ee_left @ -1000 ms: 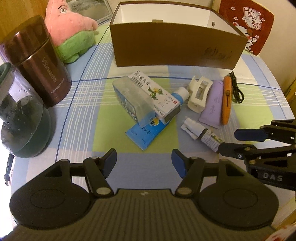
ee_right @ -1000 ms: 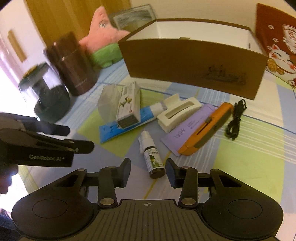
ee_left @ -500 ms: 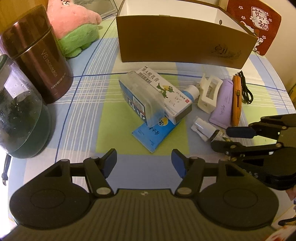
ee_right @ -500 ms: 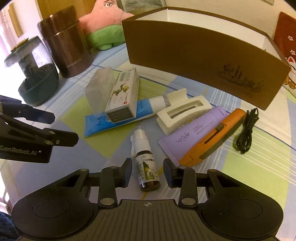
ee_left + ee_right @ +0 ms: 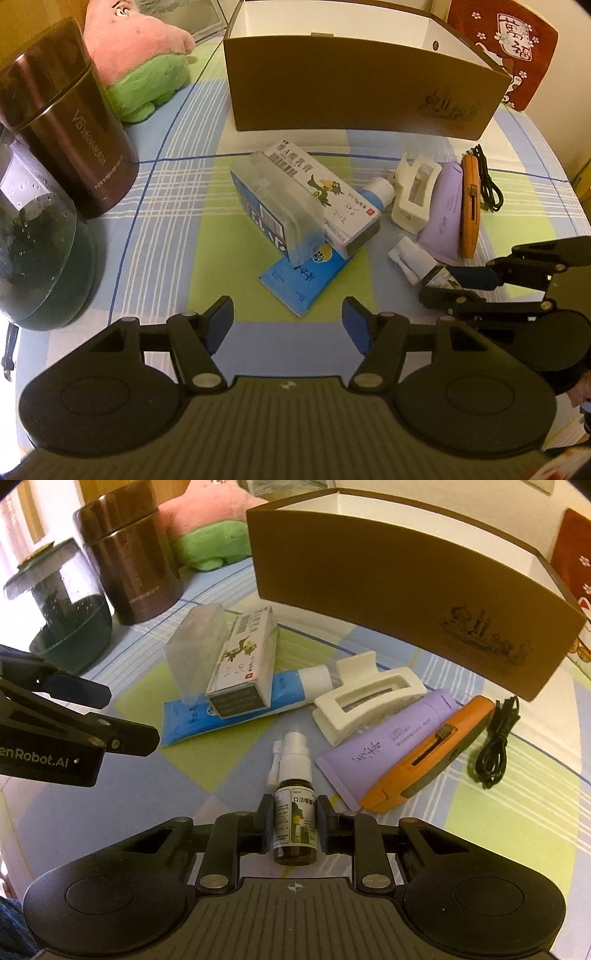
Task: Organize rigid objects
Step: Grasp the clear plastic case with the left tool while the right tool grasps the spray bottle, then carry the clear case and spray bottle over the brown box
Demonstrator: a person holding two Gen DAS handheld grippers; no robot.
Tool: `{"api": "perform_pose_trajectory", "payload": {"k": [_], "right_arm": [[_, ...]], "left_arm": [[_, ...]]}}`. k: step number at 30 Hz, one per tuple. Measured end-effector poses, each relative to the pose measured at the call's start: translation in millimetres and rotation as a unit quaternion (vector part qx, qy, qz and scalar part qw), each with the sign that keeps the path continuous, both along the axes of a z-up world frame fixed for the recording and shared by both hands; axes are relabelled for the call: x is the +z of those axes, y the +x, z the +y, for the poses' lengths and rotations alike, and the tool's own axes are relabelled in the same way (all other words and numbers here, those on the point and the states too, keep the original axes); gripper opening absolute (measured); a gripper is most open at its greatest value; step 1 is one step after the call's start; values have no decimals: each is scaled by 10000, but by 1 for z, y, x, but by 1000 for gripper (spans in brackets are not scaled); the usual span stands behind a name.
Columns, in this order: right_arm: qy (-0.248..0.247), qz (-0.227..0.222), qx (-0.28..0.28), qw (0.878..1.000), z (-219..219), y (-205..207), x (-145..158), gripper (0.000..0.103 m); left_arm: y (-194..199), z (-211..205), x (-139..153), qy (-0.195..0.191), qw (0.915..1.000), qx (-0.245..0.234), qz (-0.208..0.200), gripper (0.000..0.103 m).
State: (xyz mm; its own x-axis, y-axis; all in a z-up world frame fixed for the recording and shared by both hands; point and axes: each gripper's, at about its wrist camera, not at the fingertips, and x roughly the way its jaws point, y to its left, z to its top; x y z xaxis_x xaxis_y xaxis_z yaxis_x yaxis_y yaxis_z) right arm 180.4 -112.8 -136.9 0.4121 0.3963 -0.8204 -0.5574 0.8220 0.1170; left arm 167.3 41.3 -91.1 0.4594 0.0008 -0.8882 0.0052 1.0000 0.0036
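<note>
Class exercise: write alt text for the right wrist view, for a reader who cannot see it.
The right gripper has just closed on a small brown spray bottle lying on a checked tablecloth. Beyond lie tubes, a white hair claw and a brown box.

**Camera positions: two wrist fisheyes over one table**

Left wrist view: mounted behind the left gripper [image 5: 288, 325], looking forward and steeply down along its fingers. Sits close over the near edge of the checked tablecloth [image 5: 155, 206]. Brown canister [image 5: 70, 122] at its left margin; brown cardboard box [image 5: 354, 88] at the far side.

Right wrist view: mounted behind the right gripper [image 5: 295, 825], also tilted steeply down, and nearer the clutter; the spray bottle [image 5: 295, 812] lies right at its fingers.

Shared ground: the box, the canister, the medicine carton [image 5: 332, 199], the white hair claw [image 5: 365, 701]. Each view catches the other gripper at its edge.
</note>
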Motion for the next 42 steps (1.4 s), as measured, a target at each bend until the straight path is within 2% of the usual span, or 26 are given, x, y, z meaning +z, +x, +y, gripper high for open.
{"api": "perform_pose_trajectory", "payload": {"k": [12, 21, 24, 26, 27, 29, 31, 36, 42], "right_arm": [[523, -216, -768, 9954, -27, 12, 33, 20], [568, -235, -1343, 9890, -56, 23, 38, 20], [588, -207, -1454, 9874, -64, 23, 38, 20], [594, -195, -1506, 9866, -67, 23, 38, 20], [596, -186, -1534, 9862, -69, 23, 37, 20], [593, -161, -1600, 9852, -72, 23, 36, 20], [618, -115, -1670, 9839, -75, 24, 34, 20], [611, -79, -1736, 9829, -77, 26, 32, 20], [626, -83, -1737, 9828, -78, 26, 33, 20]], "left_arm": [[24, 3, 18, -60, 9992, 102, -394, 62], [64, 8, 14, -110, 9990, 244, -358, 59], [76, 10, 9, -121, 9993, 283, -229, 55], [81, 15, 4, -228, 9991, 332, -119, 45], [83, 17, 3, -268, 9990, 346, -73, 44], [85, 22, -2, -295, 9990, 339, 51, 32], [85, 25, -5, -271, 9990, 321, 122, 27], [89, 28, -11, -209, 9993, 232, 228, 26], [88, 25, -9, 73, 9997, 177, 123, 26]]}}
